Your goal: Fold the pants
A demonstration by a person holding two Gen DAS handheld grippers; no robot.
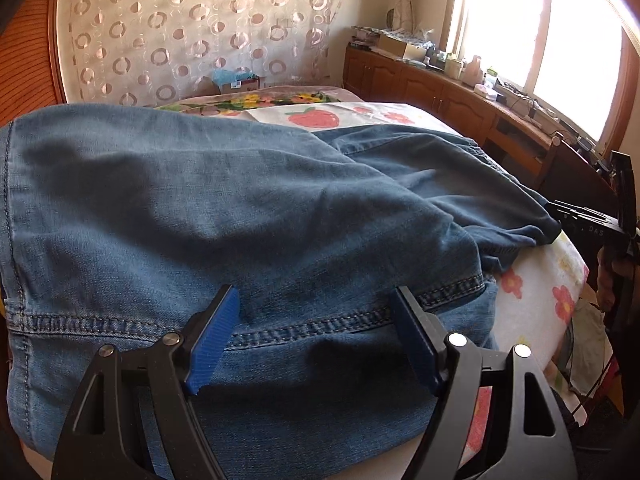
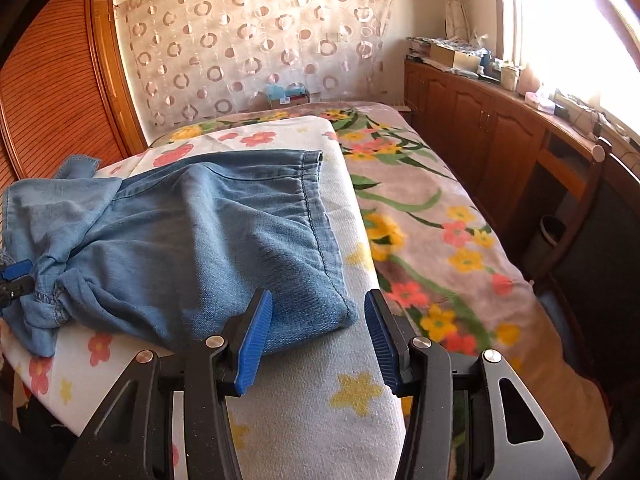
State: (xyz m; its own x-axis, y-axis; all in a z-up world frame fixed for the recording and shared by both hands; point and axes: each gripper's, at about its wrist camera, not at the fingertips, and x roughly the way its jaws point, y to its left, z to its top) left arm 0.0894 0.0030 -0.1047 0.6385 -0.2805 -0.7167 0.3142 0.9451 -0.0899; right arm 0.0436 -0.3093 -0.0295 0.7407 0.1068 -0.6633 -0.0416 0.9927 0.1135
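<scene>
Left wrist view: the left hand-held gripper hovers with its blue pads spread apart over the stitched hem of the pants, which fill the space ahead of it on the bed. Right wrist view: the pants lie ahead and left of the right hand-held gripper, whose pads stand apart, straddling the nearest denim corner on the flowered towel.

Left gripper and right gripper both hold fingers apart.
</scene>
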